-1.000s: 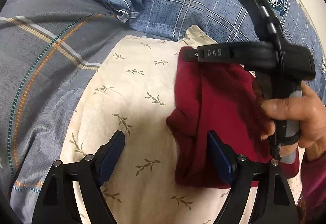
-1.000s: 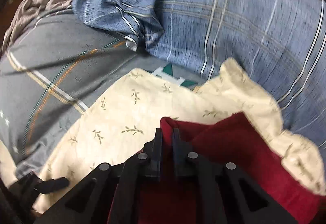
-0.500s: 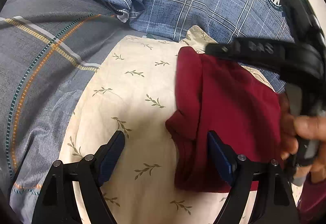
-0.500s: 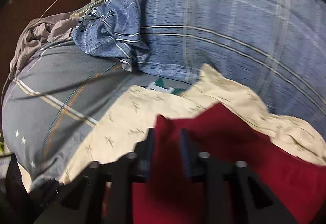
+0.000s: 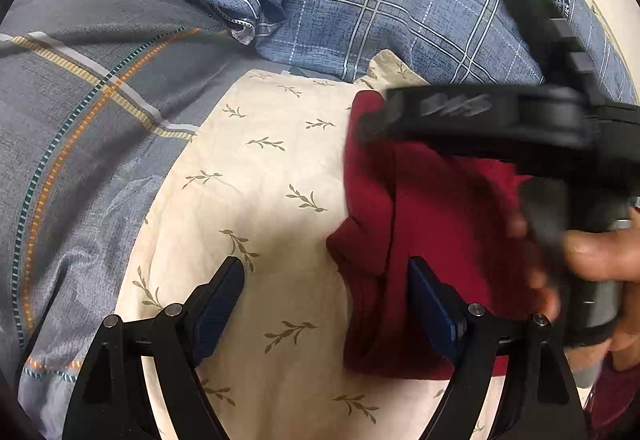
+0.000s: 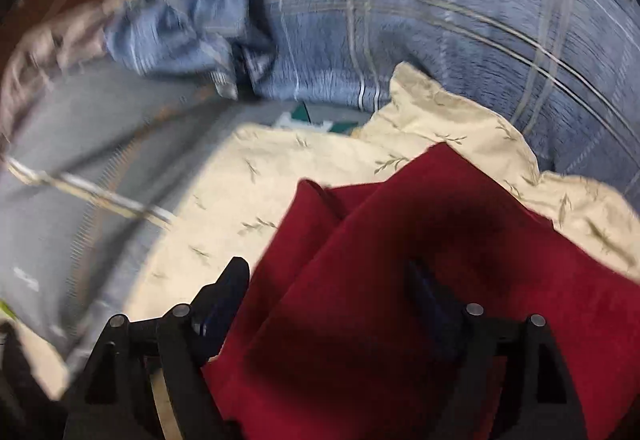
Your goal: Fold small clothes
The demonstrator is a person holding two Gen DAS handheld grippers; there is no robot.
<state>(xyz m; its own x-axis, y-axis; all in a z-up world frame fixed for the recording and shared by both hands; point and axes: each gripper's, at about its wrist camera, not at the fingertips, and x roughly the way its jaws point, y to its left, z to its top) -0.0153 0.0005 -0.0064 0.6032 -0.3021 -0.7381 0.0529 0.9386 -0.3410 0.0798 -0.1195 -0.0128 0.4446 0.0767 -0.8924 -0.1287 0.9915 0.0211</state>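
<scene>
Left gripper (image 5: 326, 304): jaws spread wide, nothing held; red garment (image 5: 420, 224) lain partly folded against its right jaw, on leaf-print cloth (image 5: 260, 180). Right gripper (image 6: 332, 304): jaws wide, garment between, ungripped. Further folds judged outstanding

— What do we see past our left gripper (image 5: 326, 300)?
— Its blue-padded jaws stand wide apart over the cream leaf-print cloth (image 5: 260, 192). A folded dark red garment (image 5: 432, 224) lies beside it, under the blurred black right gripper (image 5: 500, 116).
</scene>
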